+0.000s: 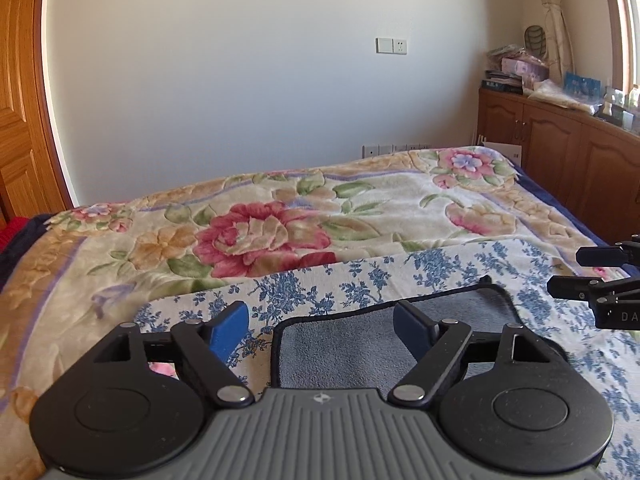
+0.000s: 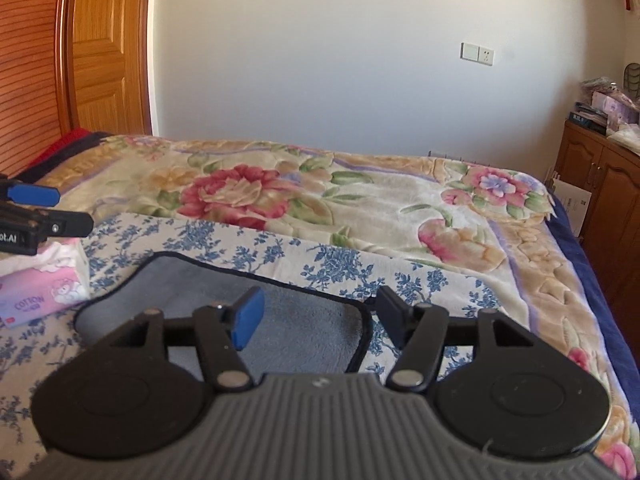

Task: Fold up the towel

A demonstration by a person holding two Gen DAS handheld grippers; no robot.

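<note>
Right up close, the left hand-held gripper (image 1: 322, 326) hangs over the bed with its jaws spread wide and nothing between the pads, only the grey towel (image 1: 360, 344) lying beneath them. Same story on the other side: the right hand-held gripper (image 2: 320, 320) is parted too, a touch less wide, and it grips nothing, with the towel's right-hand edge showing through the gap. The towel (image 2: 280, 320) itself lies flat, dark-trimmed, its far corners rounded off neatly, resting on a blue-flowered cloth (image 1: 400, 272). Looks to me like a fold is already laid down, since both tools stand clear of the fabric and the piece sits compact and tidy; whether another fold is wanted I can't say from here, because the near part of the towel is hidden behind the gripper bodies. Just beside the towel on the left sits a pink tissue pack (image 2: 44, 280). Further out, the big floral blanket (image 2: 360, 200) covers the bed, and beyond it there's the pale wall, a wooden door (image 2: 108, 48) and a brown cabinet (image 1: 560, 148).
</note>
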